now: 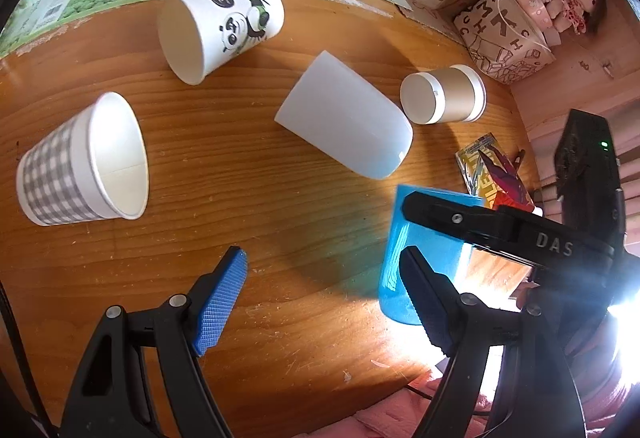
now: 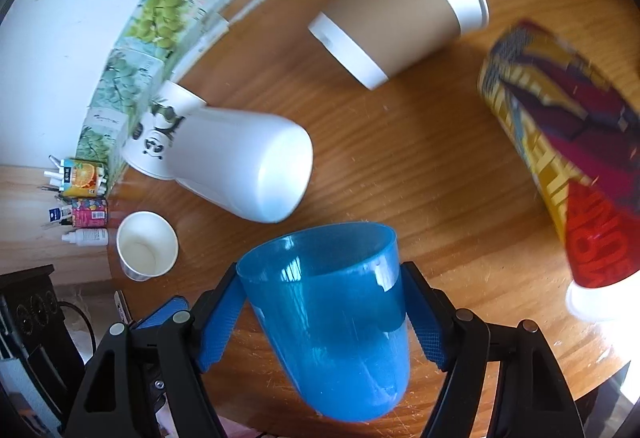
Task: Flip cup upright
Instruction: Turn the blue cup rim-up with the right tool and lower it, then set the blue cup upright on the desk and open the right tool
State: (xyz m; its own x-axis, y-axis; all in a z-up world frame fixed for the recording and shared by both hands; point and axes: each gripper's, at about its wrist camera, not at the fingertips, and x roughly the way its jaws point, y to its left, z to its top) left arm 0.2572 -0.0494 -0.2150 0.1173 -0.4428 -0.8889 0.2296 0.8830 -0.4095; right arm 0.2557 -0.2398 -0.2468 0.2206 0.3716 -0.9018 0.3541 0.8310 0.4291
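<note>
- Left wrist view: the left hand-held gripper (image 1: pixel 322 298) hangs wide apart and holds nothing, over bare wood at 6 o'clock
- At 4 o'clock the blue cup (image 1: pixel 416 258) is partly hidden behind the right hand-held gripper (image 1: pixel 404 230), whose black fingers flank it
- Other cups lie on their sides across the round wooden tabletop (image 1: pixel 256 174): a gingham paper cup (image 1: pixel 80 162) at 9 o'clock, a panda cup (image 1: pixel 220 30) at 11, a frosted white cup (image 1: pixel 344 118) in the middle, a brown-sleeved cup (image 1: pixel 444 94) at 2
- Right wrist view: the right hand-held gripper (image 2: pixel 320 318) is closed on the blue cup (image 2: pixel 332 326), one blue pad (image 2: pixel 218 326) on each side of its wall, mouth pointing to 12 o'clock, base towards the camera
- Judging by the thin see-through wall, it looks like light, stiff, smooth plastic; it may slip in the ribbed pads, so a mid-wall hold suits it better than the rim
- The varnished, scratched tabletop (image 2: pixel 420 166) looks hard and slick; the free patch near its edge at 5 o'clock seems the place to stand the cup
- Room is tight: the frosted white cup (image 2: pixel 248 166) lies near at 11 o'clock and a red and yellow printed cup (image 2: pixel 568 166) at 3
</note>
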